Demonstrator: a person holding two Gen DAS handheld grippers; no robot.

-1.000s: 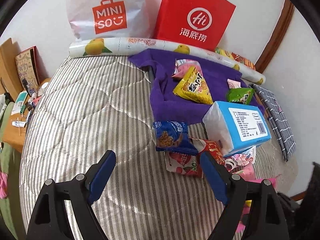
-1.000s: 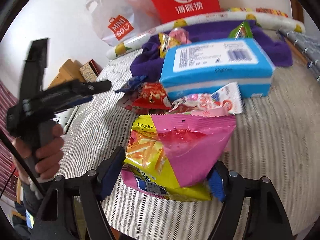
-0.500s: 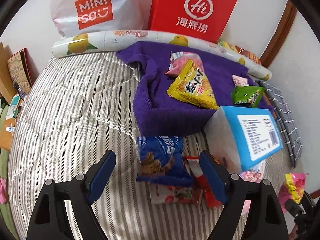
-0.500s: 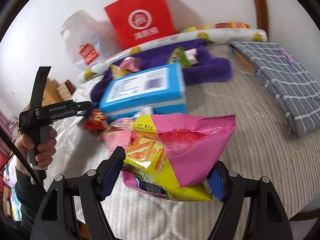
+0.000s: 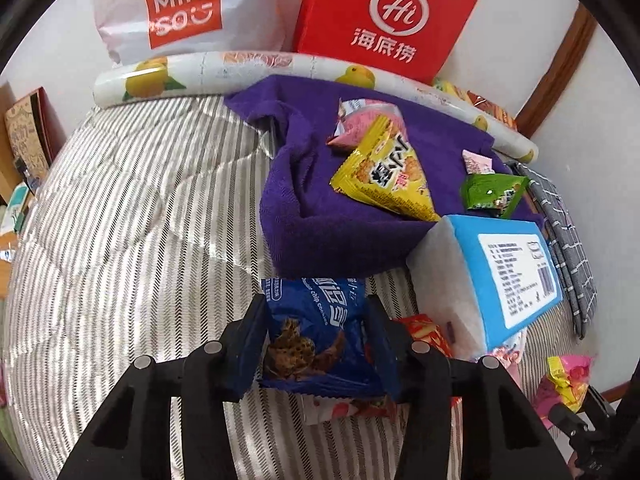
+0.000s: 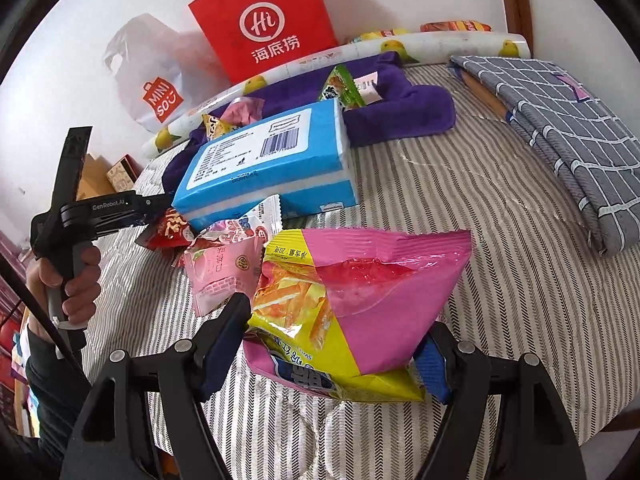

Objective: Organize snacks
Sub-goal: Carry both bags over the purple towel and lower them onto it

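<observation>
Pinching the blue cookie packet (image 5: pixel 316 344) between its two pads, the left hand-held gripper (image 5: pixel 316 344) has its jaws pressed against the packet's sides, low over the striped bed (image 5: pixel 132 208). That packet lies on top of a red-and-white snack wrapper (image 5: pixel 424 328), just in front of the purple towel (image 5: pixel 320 216), where a yellow snack bag (image 5: pixel 388 172), a pink packet (image 5: pixel 360 124) and a green packet (image 5: pixel 492 194) already sit. The right hand-held gripper (image 6: pixel 340 344) is closed on a pink-and-yellow chip bag (image 6: pixel 360 296), which looks lifted above the bed near its front edge.

Several things could go wrong from here. Squeezing harder would likely crush the cookies, since the wrapper is soft and gives no protection. Lifting could drag the red-and-white wrapper along if it is caught under the pads; whether it is caught I cannot tell. The blue tissue pack (image 5: pixel 508 272) rests tilted on the snack pile just beside the packet, so pulling the packet out may tip it further or let it slide. On the right, the chip bag is puffy and slick, gripped near its lower end, so a fast swing could let it slip or twist free and fall off the bed. Both grippers heading for the towel together might also collide.
</observation>
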